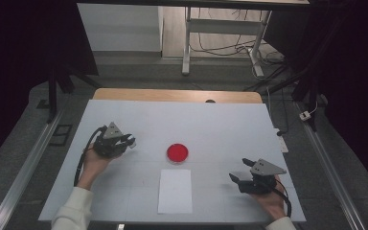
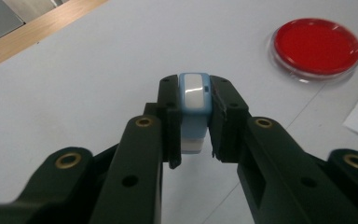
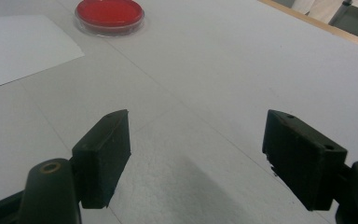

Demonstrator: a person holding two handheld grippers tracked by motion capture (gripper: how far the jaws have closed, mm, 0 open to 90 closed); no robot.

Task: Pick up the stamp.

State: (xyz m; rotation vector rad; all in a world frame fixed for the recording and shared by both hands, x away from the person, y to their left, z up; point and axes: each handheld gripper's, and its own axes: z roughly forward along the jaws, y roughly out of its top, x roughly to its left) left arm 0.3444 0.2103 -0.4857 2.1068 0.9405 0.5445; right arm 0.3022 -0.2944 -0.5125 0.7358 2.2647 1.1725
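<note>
My left gripper (image 1: 127, 141) is at the table's left, shut on a small light-blue and white block (image 2: 194, 103), held upright between its jaws (image 2: 194, 121). A round dish with red contents (image 1: 178, 153) sits at the table's middle, to the right of that gripper; it lies top right in the left gripper view (image 2: 316, 47) and top left in the right gripper view (image 3: 109, 16). My right gripper (image 1: 240, 170) rests low at the right, open, nothing between its jaws (image 3: 198, 154). A white paper sheet (image 1: 175, 190) lies just in front of the dish.
A white board (image 1: 220, 129) covers the table, with a wooden edge (image 1: 177, 95) at the far side. Beyond it stand a desk frame (image 1: 220, 38) and loose cables on the floor. Metal rails (image 1: 333, 177) run along both sides.
</note>
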